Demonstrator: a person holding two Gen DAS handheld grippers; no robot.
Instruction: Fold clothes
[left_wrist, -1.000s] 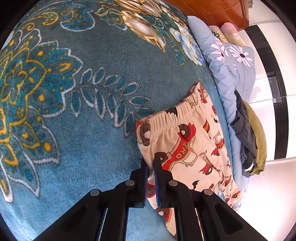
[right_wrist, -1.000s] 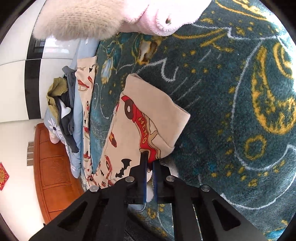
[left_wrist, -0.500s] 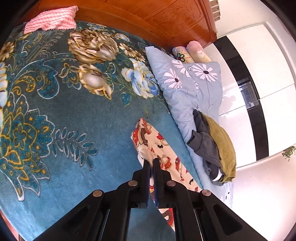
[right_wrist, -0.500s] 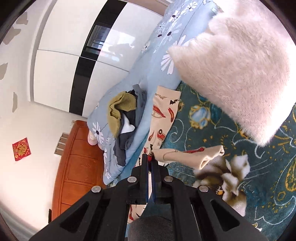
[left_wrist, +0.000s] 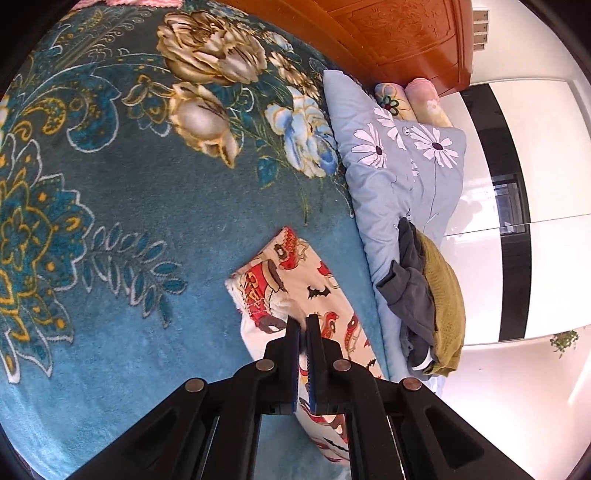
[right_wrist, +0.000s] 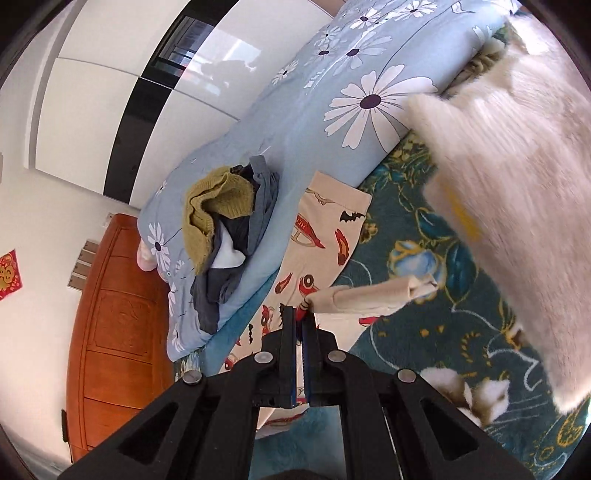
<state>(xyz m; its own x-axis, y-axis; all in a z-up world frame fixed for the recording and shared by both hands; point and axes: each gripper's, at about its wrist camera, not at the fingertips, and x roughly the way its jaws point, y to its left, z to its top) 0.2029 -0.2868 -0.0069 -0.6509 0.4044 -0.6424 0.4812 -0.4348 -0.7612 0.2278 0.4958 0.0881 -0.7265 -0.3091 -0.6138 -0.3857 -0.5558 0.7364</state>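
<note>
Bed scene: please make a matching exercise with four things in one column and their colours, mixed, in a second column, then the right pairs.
Things:
1. pants
2. blanket
3. quilt
4. sweater

Colours:
A. light blue with white daisies
B. olive yellow
C. cream with red cars and black bats
D. teal with gold and white flowers

Pairs: 1-C, 2-D, 3-A, 4-B

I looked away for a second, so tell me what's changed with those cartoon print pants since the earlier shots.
Both tongs, left and right, have lifted the waistband end of the cartoon print pants off the teal blanket and carried it over the legs, folding them roughly in half. Both stay clamped on the fabric; the clothes pile hasn't moved.
</note>
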